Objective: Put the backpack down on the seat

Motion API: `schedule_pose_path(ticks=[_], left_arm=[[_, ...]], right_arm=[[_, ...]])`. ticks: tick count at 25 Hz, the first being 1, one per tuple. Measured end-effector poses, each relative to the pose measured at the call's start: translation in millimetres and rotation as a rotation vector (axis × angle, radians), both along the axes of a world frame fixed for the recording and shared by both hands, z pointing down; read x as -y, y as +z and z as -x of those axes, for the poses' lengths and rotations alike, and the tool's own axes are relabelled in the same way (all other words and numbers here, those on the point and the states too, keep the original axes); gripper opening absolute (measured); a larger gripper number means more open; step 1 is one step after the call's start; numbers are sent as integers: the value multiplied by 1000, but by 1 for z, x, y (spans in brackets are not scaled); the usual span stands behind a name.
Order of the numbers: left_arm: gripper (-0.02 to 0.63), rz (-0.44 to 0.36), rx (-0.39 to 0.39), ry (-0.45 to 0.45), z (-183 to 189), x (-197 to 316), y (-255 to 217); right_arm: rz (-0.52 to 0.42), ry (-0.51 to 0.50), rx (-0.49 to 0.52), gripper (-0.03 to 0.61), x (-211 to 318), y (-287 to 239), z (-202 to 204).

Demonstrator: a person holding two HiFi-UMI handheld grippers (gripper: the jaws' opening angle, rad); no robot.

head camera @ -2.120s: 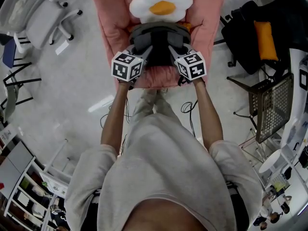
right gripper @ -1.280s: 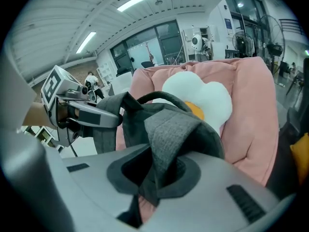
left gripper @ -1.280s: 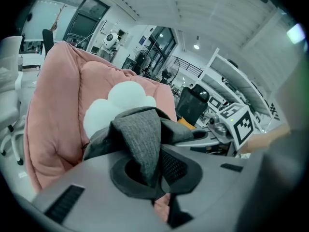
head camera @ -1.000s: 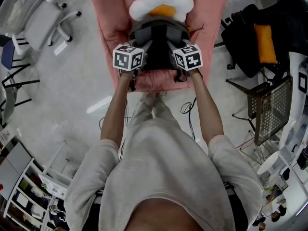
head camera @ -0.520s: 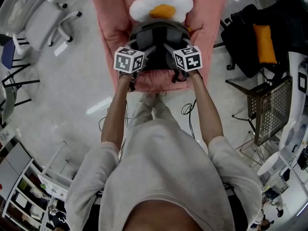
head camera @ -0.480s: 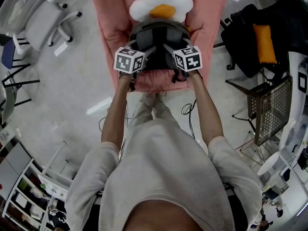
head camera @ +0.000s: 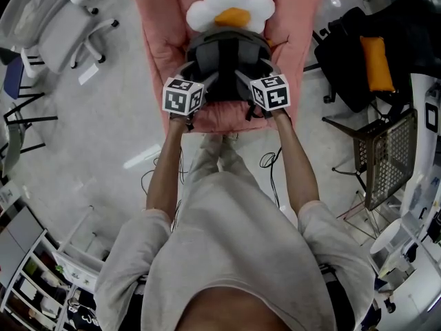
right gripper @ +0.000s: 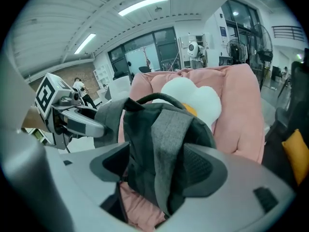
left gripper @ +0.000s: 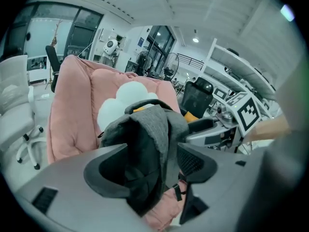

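Jaws on the left gripper (left gripper: 152, 166) and right gripper (right gripper: 157, 169) have just been opening wide, with straps loose between them. The backpack (head camera: 224, 59) sits on the pink seat (head camera: 157, 21) at top middle. Next, I think, pull both back gently.

grey backpack (head camera: 224, 64) upright on pink seat (head camera: 157, 19), straps facing outward
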State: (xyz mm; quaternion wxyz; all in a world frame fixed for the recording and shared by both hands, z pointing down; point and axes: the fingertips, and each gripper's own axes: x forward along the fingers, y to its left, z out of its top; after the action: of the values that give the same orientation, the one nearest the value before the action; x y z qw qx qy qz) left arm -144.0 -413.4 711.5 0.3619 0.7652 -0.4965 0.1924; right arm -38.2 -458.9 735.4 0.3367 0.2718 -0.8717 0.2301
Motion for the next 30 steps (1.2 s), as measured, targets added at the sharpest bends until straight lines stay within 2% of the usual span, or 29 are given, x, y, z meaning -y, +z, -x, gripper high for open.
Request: schedule_pose_path(ticks=[14, 18, 22, 26, 30], left_arm=[[293, -144, 43, -36, 0, -38, -62], [291, -178, 25, -43, -6, -50, -79], [285, -205, 5, -29, -17, -60, -96], [177, -254, 25, -21, -23, -65, -116], [87, -298, 39, -15, -25, -70, -134]], right_arm=[[-137, 24, 51, 299, -33, -65, -8], [-189, 41, 79, 258, -41, -91, -8], [-231, 67, 95, 160, -49, -112, -16], [-271, 86, 103, 60, -54, -131, -24], [-307, 97, 100, 9, -59, -145, -33]])
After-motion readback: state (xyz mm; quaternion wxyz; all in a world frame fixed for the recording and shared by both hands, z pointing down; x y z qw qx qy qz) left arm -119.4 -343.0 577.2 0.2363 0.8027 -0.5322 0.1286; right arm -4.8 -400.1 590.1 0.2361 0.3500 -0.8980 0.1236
